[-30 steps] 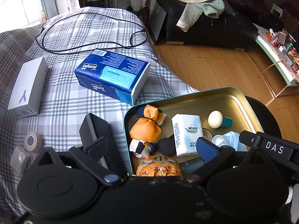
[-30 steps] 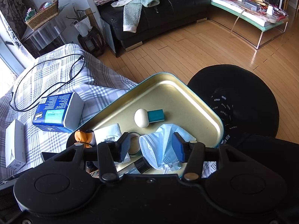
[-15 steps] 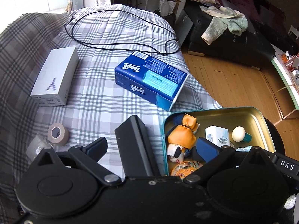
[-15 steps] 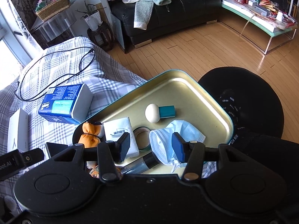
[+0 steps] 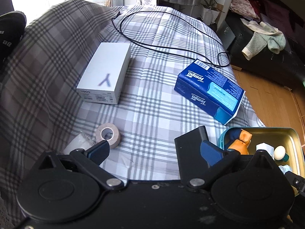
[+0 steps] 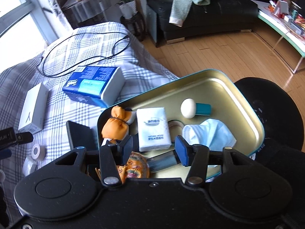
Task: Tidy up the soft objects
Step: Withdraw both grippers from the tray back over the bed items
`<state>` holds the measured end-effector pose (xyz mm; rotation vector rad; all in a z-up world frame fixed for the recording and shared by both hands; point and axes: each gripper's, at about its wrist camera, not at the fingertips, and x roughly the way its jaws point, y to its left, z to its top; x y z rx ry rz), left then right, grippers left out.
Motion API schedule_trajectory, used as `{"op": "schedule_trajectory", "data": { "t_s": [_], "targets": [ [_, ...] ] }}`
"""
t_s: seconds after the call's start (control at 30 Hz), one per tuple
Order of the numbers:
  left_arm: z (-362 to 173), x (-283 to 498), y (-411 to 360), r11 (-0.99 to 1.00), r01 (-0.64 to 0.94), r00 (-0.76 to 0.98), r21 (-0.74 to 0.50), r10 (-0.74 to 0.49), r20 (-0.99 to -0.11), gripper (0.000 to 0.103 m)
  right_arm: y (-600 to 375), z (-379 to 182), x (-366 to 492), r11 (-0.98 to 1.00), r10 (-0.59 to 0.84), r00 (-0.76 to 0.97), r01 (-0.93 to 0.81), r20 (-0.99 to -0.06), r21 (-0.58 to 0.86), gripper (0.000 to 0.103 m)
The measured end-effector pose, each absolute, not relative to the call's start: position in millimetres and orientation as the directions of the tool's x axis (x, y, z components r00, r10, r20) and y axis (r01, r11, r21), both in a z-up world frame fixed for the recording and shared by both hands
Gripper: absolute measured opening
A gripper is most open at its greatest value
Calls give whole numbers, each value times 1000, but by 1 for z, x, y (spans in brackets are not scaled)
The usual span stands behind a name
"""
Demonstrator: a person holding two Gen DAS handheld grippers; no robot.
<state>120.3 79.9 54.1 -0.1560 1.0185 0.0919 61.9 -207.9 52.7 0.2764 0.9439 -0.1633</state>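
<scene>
- The left hand-held gripper (image 5: 154, 151) has swung away from the tin: a second ago its view was filled by the tin's contents, and now it hangs over the plaid bed cover (image 5: 152, 103) with its jaws wide and nothing between them.
- Near its left fingertip lies a roll of beige cloth tape (image 5: 108, 135), round with an open core, beside a crinkled clear wrapper (image 5: 80, 143).
- Further back is a white cardboard box (image 5: 105, 73) with a purple Y printed on it, crisp-edged and matte.
- A thin black cable (image 5: 162, 45) loops over the cover behind it.
- The blue Tempo tissue pack (image 5: 209, 91), soft plastic-wrapped, rests right of the box; a flat black block (image 5: 190, 143) lies just beside the tin.
- The right hand-held gripper (image 6: 154, 148) has shifted left from above the face mask and now sits half open over the near end of the teal-rimmed tin (image 6: 219, 87), gripping nothing.
- Inside the tin's brassy metal floor, left to right: an orange cloth doll (image 6: 116, 124), a patterned orange pouch (image 6: 136, 168), a white pocket tissue pack (image 6: 153, 127), a dark tube (image 6: 162, 161), a tape ring (image 6: 174, 124), a white egg-shaped sponge on a teal handle (image 6: 194, 107), and a crumpled blue face mask (image 6: 211, 133).
</scene>
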Motion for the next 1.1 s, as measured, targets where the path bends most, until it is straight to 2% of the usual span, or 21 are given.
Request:
{"op": "schedule_trajectory", "data": {
  "t_s": [0.37,0.57,0.73,1.1],
  "targets": [
    [20,128,124,961,-260,439,-90,35,-898,102,-175,45,60,981,66,543,118,-837,154,51],
    [18,126,142,943,-316,426,-109,38,-904,102,-149,51,59,987,123,528,25,-841,160,51],
    [17,125,158,929,-363,417,-66,99,-903,102,-117,57,66,990,142,513,-64,-847,128,51],
    [0,123,209,860,-505,355,-78,124,-927,102,-29,45,98,962,214,441,-250,-871,109,51]
  ]
}}
